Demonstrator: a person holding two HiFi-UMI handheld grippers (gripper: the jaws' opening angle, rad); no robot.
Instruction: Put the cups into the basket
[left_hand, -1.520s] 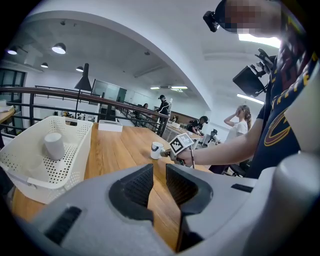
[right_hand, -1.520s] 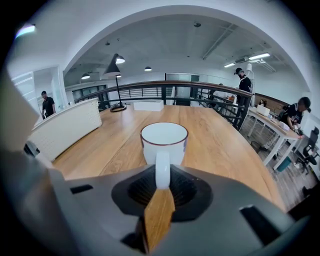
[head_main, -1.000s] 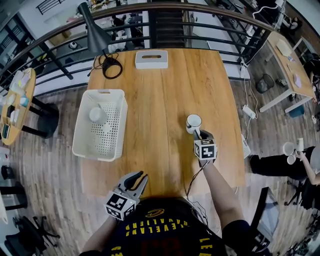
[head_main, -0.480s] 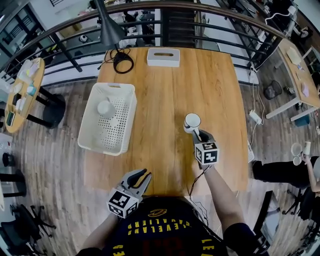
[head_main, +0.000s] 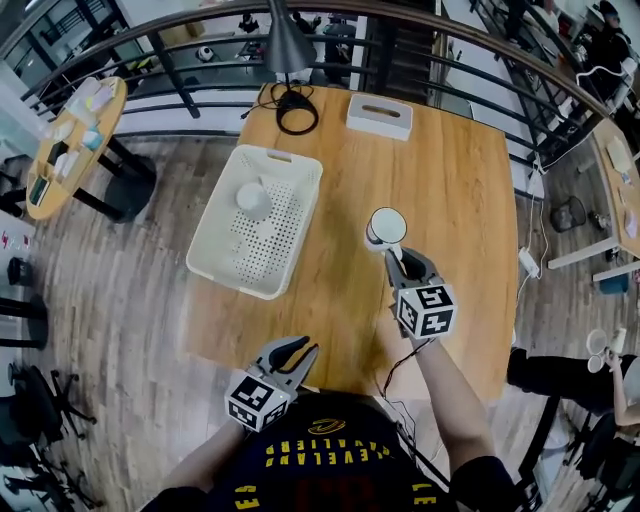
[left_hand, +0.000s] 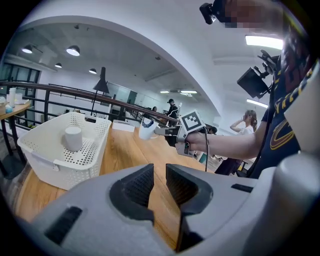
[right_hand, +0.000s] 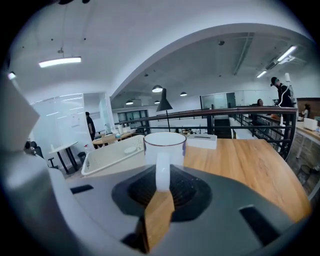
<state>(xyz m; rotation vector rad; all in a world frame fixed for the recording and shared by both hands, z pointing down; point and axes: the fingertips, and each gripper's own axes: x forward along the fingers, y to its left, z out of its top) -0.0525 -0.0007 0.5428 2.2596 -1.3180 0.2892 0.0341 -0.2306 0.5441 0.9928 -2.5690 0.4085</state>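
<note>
Cup (head_main: 386, 228) in right tool (head_main: 393, 252) now higher, bare tabletop (head_main: 340, 270) before basket (head_main: 300, 230) edge.

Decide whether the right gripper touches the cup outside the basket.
Touching. The right gripper view shows the right gripper pinching the cup by its handle.

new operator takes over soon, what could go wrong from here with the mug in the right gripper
The right gripper pinches the mug only by its thin handle, so it could swing or slip out.
On the way in, it might clip the basket rim or knock the cup already inside.
</note>
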